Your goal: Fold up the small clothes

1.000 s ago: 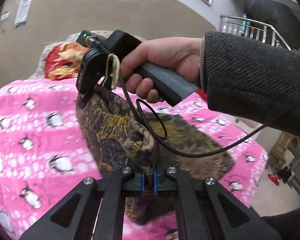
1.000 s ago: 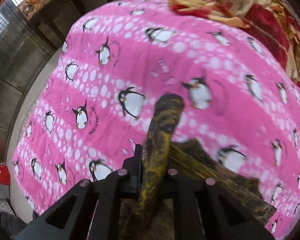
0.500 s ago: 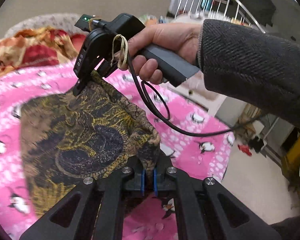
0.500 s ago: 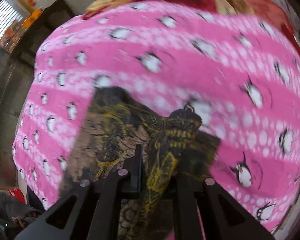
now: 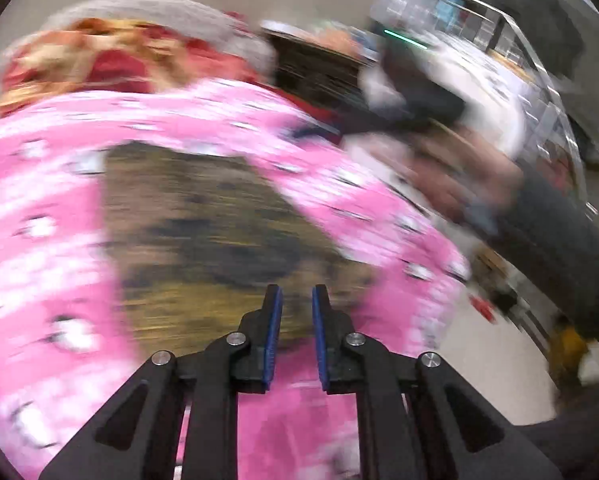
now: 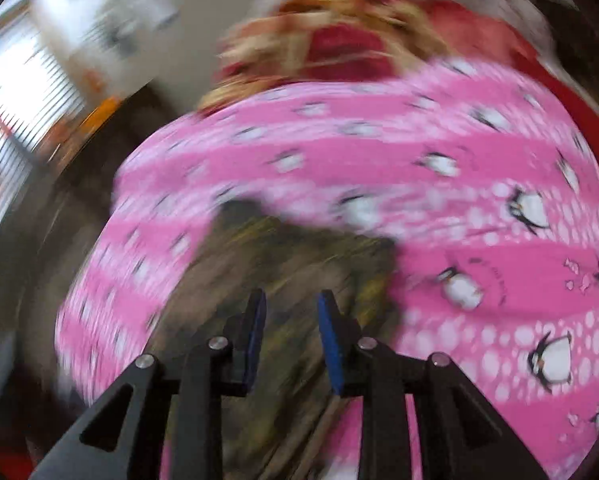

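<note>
Pink bedding printed with penguins [image 5: 39, 240] covered the bed in both wrist views, each heavily smeared by motion. On it lay the small garment [image 5: 203, 232], a dark brown and yellow patterned piece, spread flat in the middle of the pink cover; in the right wrist view the same cloth [image 6: 283, 264] reached down under the fingers toward the bottom edge.

The left gripper [image 5: 296, 312] hung just above the near edge of the garment with a clear gap between its blue pads [image 5: 274, 328]; the frames showed its jaws parted and nothing clamped between them. The right gripper [image 6: 291, 320] was over the garment too, its jaws opening, blue pads [image 6: 329, 340] standing apart, and no cloth was pinched between them.

In the left wrist view, the person's right hand [image 5: 459, 188] and dark sleeve [image 5: 559, 248] showed at the right, badly blurred, beyond the bed's edge.

A crumpled red and yellow blanket [image 5: 111, 60] lay at the far end of the bed. Past the bed on the right stood a metal railing [image 5: 539, 92] and pale floor [image 5: 491, 352].
</note>
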